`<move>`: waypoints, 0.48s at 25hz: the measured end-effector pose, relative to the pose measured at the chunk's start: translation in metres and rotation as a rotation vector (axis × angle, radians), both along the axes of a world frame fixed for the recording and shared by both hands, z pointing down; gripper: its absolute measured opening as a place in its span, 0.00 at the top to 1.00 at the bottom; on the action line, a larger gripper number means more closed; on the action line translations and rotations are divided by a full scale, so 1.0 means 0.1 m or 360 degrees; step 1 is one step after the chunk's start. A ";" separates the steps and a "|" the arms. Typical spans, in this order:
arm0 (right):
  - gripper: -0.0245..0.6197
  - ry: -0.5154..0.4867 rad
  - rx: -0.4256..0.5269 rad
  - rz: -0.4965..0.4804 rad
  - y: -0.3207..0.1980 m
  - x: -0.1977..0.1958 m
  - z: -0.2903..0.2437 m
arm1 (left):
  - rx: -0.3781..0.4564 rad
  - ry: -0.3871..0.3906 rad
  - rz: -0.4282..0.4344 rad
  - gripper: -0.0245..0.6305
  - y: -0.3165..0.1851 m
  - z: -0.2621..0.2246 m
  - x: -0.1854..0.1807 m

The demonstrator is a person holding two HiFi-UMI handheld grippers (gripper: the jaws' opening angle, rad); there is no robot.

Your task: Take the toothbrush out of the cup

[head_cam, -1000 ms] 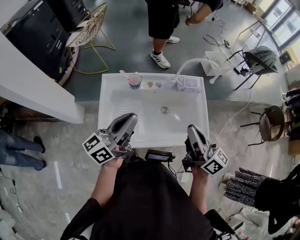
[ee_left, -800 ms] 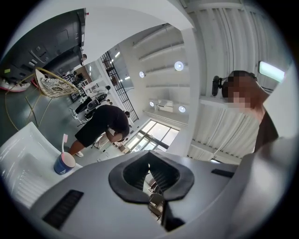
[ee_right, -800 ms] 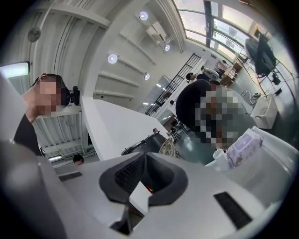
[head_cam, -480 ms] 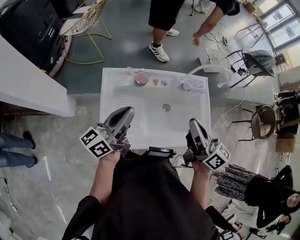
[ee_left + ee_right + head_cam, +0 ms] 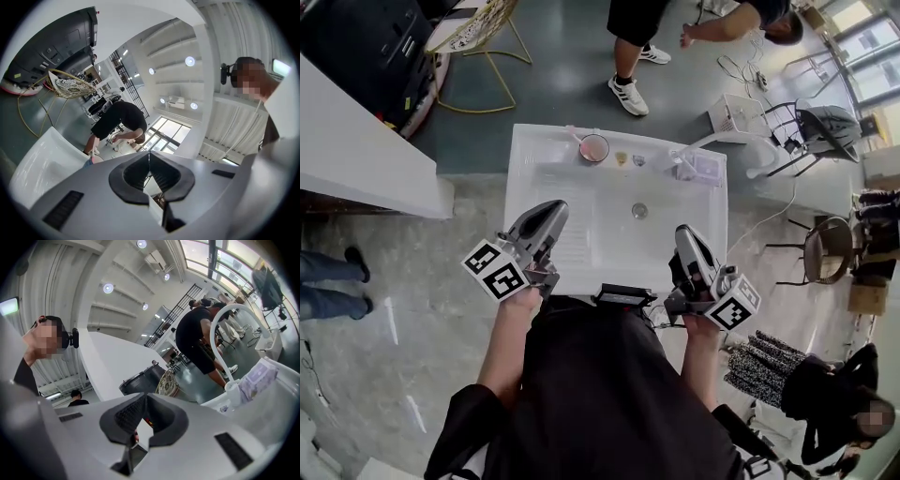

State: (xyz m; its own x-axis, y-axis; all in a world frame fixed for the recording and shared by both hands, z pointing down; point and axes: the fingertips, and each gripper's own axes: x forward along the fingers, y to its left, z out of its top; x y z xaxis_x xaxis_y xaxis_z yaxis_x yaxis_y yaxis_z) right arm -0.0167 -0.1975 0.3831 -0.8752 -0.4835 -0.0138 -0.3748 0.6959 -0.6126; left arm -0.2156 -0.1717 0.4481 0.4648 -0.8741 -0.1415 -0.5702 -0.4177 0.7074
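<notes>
The toothbrush point(image 5: 577, 135) is standing in the pink cup point(image 5: 594, 148), leaning far-left; both tongs, clenched on nothing, are hovering well short of the cup, left tongs point(image 5: 546, 214) nearer than right tongs point(image 5: 684, 239).

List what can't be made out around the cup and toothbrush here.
- Pale toothbrush in the round pink cup: head view, too small; lower end hidden inside the cup.
- Two small items on the white basin's far rim: head view, too small to identify.
- Left gripper view: the shut left claw's body covers most of the cup.
</notes>
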 end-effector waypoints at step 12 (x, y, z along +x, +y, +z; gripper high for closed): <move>0.95 -0.0074 -0.0015 -0.0042 -0.31 0.29 -0.01 | -0.0184 -0.0108 -0.0005 0.95 -0.44 0.42 0.24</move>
